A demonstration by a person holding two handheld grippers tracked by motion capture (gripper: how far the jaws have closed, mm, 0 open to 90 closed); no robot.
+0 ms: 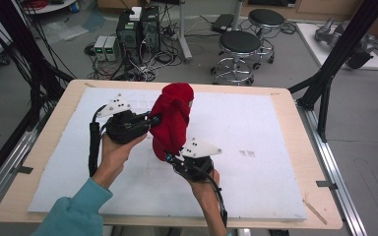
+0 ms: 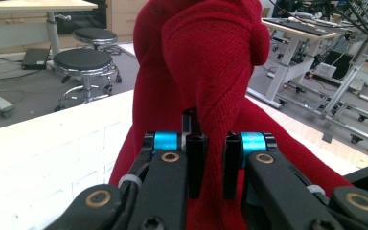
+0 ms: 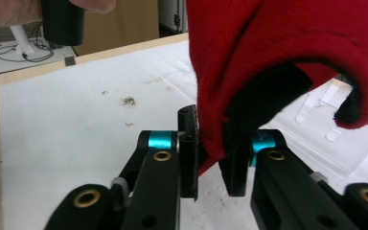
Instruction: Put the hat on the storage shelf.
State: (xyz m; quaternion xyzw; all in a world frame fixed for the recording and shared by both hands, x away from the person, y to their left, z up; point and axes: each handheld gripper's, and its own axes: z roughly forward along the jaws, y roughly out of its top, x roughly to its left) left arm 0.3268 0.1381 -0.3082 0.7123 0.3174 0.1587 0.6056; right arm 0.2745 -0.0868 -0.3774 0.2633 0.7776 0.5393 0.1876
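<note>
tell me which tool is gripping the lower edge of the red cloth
The right tool, nearest the person, pinches the red cloth at its bottom edge; the left tool grips it higher, mid-height from the side.

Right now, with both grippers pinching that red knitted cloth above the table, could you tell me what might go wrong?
1. The right gripper pinches only the bottom edge of the red knitted cloth, so that hem may slip out under tension.
2. The left gripper clamps a thick fold; pulling the hands apart could stretch or snag the knit.
3. The cloth hangs bunched over the white table cover, so hidden layers might stay folded.
</note>
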